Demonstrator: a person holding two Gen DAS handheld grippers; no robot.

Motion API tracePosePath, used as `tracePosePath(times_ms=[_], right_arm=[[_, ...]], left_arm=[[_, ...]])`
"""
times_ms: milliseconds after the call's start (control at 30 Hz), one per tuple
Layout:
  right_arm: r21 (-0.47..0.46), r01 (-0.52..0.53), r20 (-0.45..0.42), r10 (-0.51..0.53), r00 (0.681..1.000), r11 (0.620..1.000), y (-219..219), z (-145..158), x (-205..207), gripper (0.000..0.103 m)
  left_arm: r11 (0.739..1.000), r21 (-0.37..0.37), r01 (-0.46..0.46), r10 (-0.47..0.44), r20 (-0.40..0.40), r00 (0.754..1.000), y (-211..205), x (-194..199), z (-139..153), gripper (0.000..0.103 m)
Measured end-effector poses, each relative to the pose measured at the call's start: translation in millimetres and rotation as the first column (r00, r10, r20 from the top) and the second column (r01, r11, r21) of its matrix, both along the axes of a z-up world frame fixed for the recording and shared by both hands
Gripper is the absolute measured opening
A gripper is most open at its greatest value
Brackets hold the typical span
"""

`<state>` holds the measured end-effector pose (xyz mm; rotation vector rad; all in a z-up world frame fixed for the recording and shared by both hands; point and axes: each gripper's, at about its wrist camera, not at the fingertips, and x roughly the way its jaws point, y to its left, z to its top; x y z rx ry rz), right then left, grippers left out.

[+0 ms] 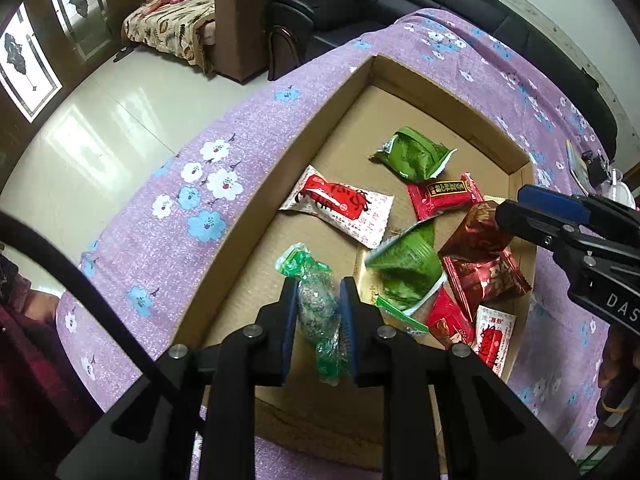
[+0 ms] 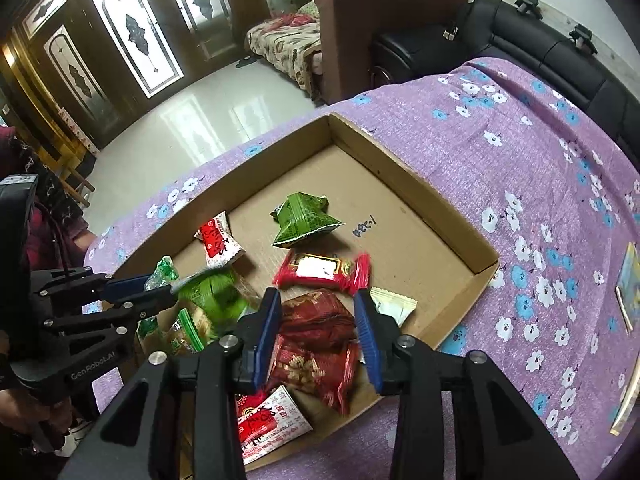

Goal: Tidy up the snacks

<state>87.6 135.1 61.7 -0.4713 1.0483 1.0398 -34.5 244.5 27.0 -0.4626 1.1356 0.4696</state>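
The left gripper (image 1: 319, 312) pinches a green-wrapped snack (image 1: 318, 308); the right gripper (image 2: 316, 332), fingers spread, straddles a dark red packet (image 2: 320, 320) at 5 o'clock in the cardboard box (image 2: 420, 196).

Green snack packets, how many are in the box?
3 plain green packets. One lies alone mid-box, one sits in the pile beside the dark red packets, and a clear-green one is squeezed in the left claw. More may hide underneath.

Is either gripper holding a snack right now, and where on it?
The left gripper pinches the clear green-ended candy wrapper across its middle. The right gripper is open around the dark red packet.
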Motion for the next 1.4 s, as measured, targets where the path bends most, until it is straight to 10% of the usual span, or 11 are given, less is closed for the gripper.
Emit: tracePosePath(times_ms=[333,700,967,1400], right_arm=[[0.021,0.004,0.009,-0.004,1.0,1.0,-1.0,6.6,-0.9,0.043],[0.169,0.042,0.028,-0.048,0.998,0.985,-40.1,48.9,-12.6,0.052],[0.297,0.216,0.074,-0.247,0.966,0.93,-129.3,71.2,-24.6,0.07],[0.29,0.519,0.043,-0.553,0.832,0.804,-253.8,55.4,-46.6,0.082]], left_arm=[[1.0,-0.003,0.009,-0.009,0.011,1.0,-1.3,-1.7,3.7,0.073],[0.995,0.092,0.03,-0.036,0.075,0.996,-17.5,-12.9,40.0,0.098],[0.959,0.212,0.189,-0.214,0.102,0.972,-86.1,6.8,69.2,0.102],[0.886,0.197,0.421,-0.444,0.096,0.891,-196.2,43.2,71.1,0.103]])
